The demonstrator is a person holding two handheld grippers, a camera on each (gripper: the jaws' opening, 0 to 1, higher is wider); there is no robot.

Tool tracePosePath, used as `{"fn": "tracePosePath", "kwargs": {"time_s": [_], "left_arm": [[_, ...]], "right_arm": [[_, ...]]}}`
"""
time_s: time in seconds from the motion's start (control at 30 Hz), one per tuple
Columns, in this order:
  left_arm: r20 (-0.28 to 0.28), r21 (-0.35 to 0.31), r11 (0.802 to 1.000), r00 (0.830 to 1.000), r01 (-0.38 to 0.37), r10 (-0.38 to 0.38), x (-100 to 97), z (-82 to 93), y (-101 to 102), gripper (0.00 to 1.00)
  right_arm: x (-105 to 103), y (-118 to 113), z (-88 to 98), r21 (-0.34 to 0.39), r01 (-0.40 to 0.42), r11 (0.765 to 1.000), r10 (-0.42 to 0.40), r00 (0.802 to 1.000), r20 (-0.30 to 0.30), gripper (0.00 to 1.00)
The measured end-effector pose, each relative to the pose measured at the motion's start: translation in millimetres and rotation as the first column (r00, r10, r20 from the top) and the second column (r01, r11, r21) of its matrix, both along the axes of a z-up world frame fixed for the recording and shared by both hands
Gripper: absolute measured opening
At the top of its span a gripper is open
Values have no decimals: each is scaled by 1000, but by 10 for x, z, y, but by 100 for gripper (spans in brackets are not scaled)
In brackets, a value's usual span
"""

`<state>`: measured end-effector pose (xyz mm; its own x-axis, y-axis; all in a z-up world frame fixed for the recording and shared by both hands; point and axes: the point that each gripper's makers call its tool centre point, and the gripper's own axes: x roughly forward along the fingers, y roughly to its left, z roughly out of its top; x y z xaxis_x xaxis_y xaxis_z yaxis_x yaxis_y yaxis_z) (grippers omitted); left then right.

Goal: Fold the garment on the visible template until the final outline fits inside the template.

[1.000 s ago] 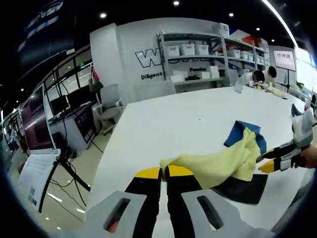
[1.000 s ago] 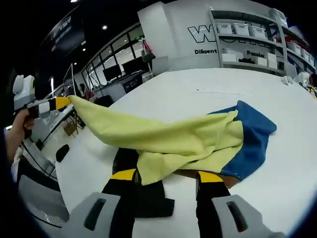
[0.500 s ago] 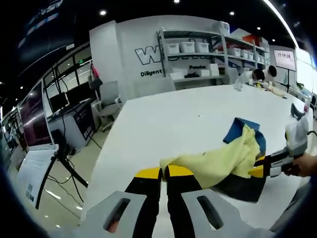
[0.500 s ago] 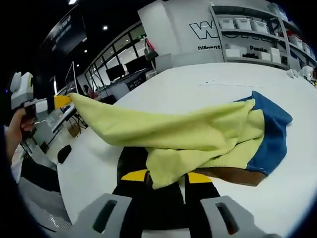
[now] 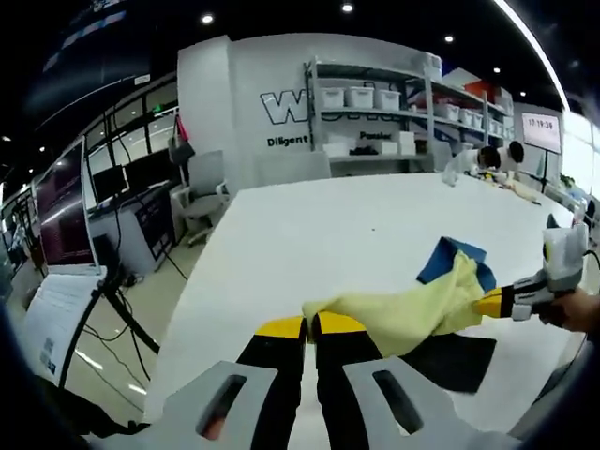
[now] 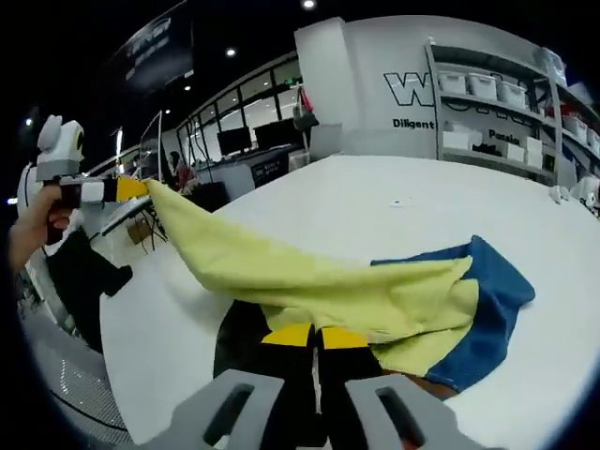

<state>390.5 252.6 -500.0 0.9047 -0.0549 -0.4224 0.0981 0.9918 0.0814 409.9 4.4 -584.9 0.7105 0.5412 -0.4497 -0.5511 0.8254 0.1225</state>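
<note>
Right tool now clamped on the cloth

White desk [image 6: 394, 202] is seen under the yellow-and-blue garment [image 6: 375, 295], partly over the dark template [image 5: 455, 361]. Half a second ago the right tool [image 6: 317, 336] stood wider; now it is closed on an edge. The left tool [image 5: 311, 326] is shut on a corner, so the fold can be carried

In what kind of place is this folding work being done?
Probably a robotics lab or open office workspace: metal shelves with white storage bins along a lettered wall, desks with dark computer monitors, and a large white worktable holding the yellow-and-blue garment.
</note>
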Motion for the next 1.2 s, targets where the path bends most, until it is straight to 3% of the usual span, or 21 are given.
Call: {"fn": "tracePosePath", "kwargs": {"time_s": [0.13, 0.3, 0.6, 0.83, 1.0, 1.13, 1.2], "left_arm": [[20, 8, 1000, 1000, -3, 3, 57, 116, 11, 2], [41, 22, 1000, 999, 16, -17, 182, 254, -49, 2], [66, 68, 997, 996, 49, -53, 395, 410, -110, 2], [61, 87, 994, 995, 72, -78, 594, 443, -169, 2], [44, 54, 994, 995, 93, -95, 560, 422, -223, 2], [29, 40, 993, 993, 111, -112, 459, 436, -242, 2], [4, 49, 987, 988, 155, -155, 342, 440, -292, 2]], "right_arm": [[181, -162, 403, -24, 10, 1000, -7, 993, 115, 0], [404, -354, 746, -43, 30, 999, -22, 985, 173, 0], [761, -586, 1086, -73, 56, 996, -38, 973, 228, 0], [976, -749, 1188, -89, 87, 992, -64, 970, 233, 0], [899, -844, 1230, -61, 103, 993, -88, 973, 213, 0], [745, -910, 1268, -30, 106, 994, -98, 976, 197, 0], [631, -957, 1306, -20, 96, 995, -90, 977, 193, 0]]}}
